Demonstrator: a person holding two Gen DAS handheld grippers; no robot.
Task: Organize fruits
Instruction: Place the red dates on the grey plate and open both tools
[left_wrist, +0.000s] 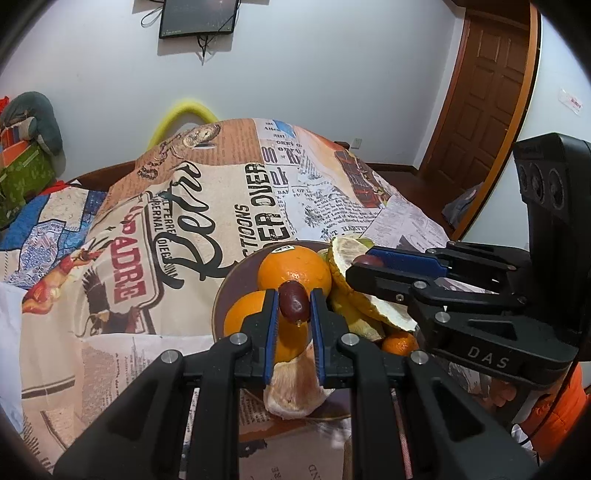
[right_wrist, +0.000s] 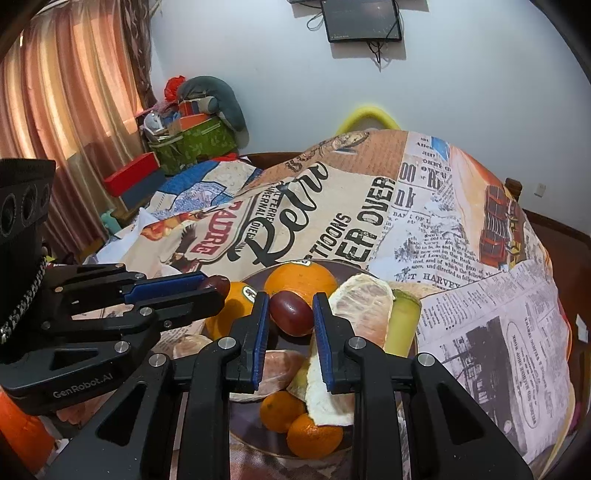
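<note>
A brown plate (left_wrist: 221, 295) (right_wrist: 255, 278) on the cloth holds two large oranges (left_wrist: 295, 269) (right_wrist: 301, 278), small mandarins (right_wrist: 314, 435) (left_wrist: 399, 341), pomelo pieces (right_wrist: 364, 306) (left_wrist: 295, 387) and peel. My left gripper (left_wrist: 294, 306) is shut on a dark red jujube (left_wrist: 293, 301) above the oranges; it also shows in the right wrist view (right_wrist: 218, 286). My right gripper (right_wrist: 290, 314) is shut on another dark red jujube (right_wrist: 291, 313) above the plate; its tip shows in the left wrist view (left_wrist: 364, 262).
A newspaper-print cloth (left_wrist: 184, 229) (right_wrist: 480, 295) covers the table and a mound behind the plate. Boxes and a cushion (right_wrist: 199, 125) stand at the back left by the curtain. A wooden door (left_wrist: 487, 92) is at the right.
</note>
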